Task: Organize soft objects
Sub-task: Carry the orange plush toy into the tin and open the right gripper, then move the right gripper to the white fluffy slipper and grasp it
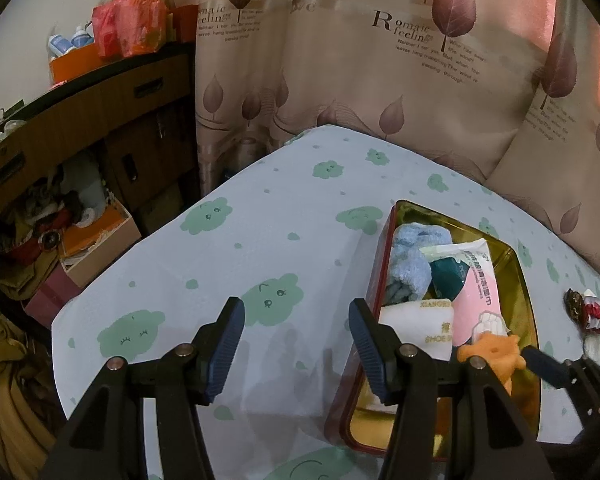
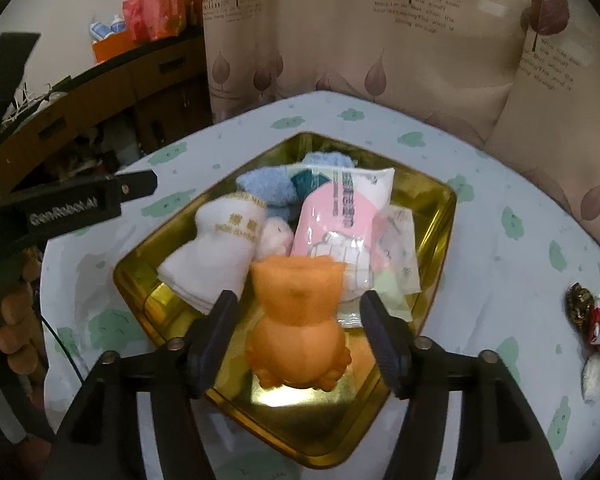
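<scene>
Leaf-printed curtains (image 1: 380, 60) hung behind a counter (image 1: 260, 240) covered in a pale cloth with green cloud shapes, and a gold tin (image 2: 432, 216) with red outer walls sat on it as the collecting place.

Most of the work looked done. Inside the tin lay a blue fluffy cloth (image 2: 264, 188) at the far side, a folded white towel (image 2: 216, 256) along the left wall, a pink pack of wipes (image 2: 340, 224) in the middle, a small dark teal item (image 1: 446, 278) next to the blue cloth, and a pale pink soft thing (image 2: 276, 238) tucked between towel and wipes.

An orange soft toy (image 2: 300, 320) stood over the near end of the tin, between the fingers of the right claw (image 2: 300, 340). That claw stood open, with a visible gap on each side of the toy, so the pads were not pressing it; my reading is that the toy had just been let go into the tin.

The left claw (image 1: 296, 344) hovered wide open and empty over bare cloth just left of the tin.

Still outside, well to the right of the tin, lay a small red, white and dark bundle (image 2: 596, 328). It appeared to be the last piece left to gather.
</scene>
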Tool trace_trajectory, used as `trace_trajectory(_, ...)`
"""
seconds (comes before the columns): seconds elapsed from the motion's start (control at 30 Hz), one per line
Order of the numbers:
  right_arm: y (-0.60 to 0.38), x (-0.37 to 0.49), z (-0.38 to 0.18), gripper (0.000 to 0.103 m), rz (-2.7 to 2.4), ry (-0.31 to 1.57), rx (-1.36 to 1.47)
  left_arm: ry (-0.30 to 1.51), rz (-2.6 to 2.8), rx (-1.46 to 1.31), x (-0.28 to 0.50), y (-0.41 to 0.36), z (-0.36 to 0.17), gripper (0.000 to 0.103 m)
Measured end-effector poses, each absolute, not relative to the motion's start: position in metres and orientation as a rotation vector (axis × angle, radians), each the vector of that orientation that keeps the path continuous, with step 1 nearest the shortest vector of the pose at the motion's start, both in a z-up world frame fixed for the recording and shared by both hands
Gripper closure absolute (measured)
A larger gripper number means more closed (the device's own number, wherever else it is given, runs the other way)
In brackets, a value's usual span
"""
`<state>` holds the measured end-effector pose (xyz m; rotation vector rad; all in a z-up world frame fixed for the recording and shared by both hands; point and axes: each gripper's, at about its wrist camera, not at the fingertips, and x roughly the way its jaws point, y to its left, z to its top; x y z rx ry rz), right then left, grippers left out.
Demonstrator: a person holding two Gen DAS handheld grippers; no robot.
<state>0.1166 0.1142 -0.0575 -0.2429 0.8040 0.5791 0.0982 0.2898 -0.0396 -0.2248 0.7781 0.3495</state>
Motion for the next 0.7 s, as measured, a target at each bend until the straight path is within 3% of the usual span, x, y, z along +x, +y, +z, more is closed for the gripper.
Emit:
trace_trajectory(0.37, 0.078, 0.111, -0.031, 0.036, 0.533, 0.748, -0.189, 0.760, 0.358, -0.224, 0.097, 0.288, -0.038, 0.047)
trace_trajectory(0.7, -0.051, 0.132, -0.039, 0.032, 0.253, 0.783, -0.126, 0.757, 0.361, -0.218, 0.097, 0.288, -0.037, 0.047)
